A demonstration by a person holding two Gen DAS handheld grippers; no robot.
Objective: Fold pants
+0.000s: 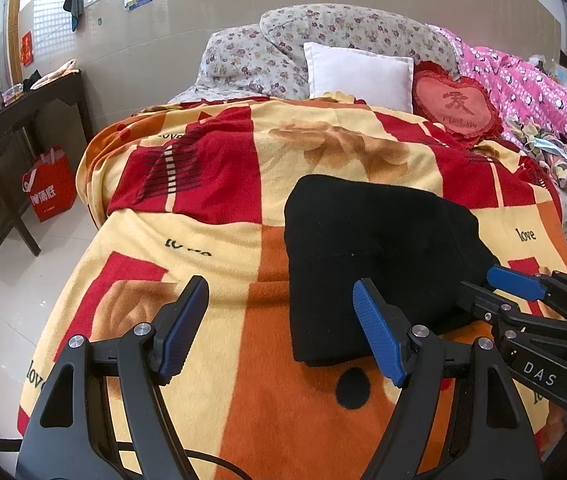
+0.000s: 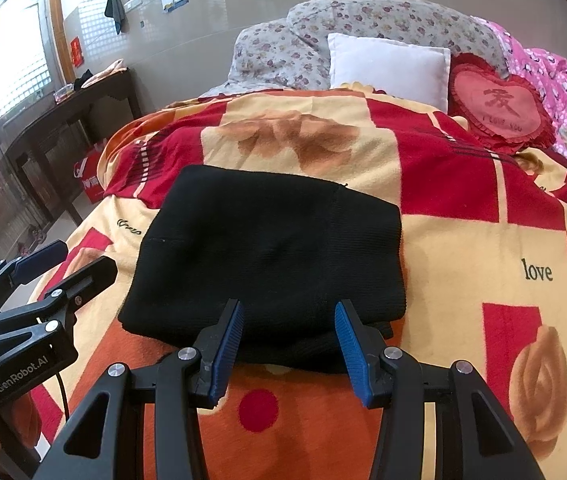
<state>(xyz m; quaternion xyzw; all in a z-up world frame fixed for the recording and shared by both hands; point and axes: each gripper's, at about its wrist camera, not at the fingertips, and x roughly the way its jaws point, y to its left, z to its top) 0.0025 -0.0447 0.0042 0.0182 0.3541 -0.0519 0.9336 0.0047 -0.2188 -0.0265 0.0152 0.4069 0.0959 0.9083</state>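
Black pants lie folded into a compact, layered rectangle on the patterned blanket, toward the foot of the bed. By the look of it, your folding is all but done; at most a squaring of the stacked near edge, where a lower layer peeks out, seems left.

Your right gripper hovers just above that near edge, jaws spread wide and holding nothing. Your left gripper sits to the left of the bundle, also wide open and empty, its right finger at the pants' left edge; contact cannot be judged.

There is open blanket on both sides of the pants and beyond them up to the white pillow and the heart cushion. To the left, the bed edge drops to the floor, so your left hand has less mattress under it than your right.
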